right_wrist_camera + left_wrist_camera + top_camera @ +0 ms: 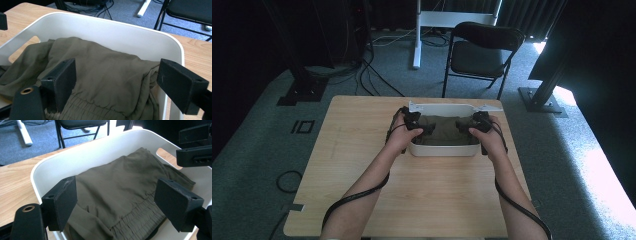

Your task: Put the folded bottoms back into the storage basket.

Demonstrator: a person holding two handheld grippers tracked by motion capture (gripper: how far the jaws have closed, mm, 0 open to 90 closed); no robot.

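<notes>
The garment (120, 192) is a plain olive green, darker in its folds and along the gathered waistband, with no print. The bin (82, 155) holding it is plain white, inside and out. The counter (362, 150) is pale wood with a fine light grain. The left gripper (117, 202) and right gripper (115, 85) are matt black, each with a small brass-coloured ring near the base of one jaw; their cables (357, 195) are black too. The floor (257, 150) is grey-blue carpet with a fine speckle. The chair (479, 50) is black, seat and frame alike. The pole (417, 35) behind it is white.
</notes>
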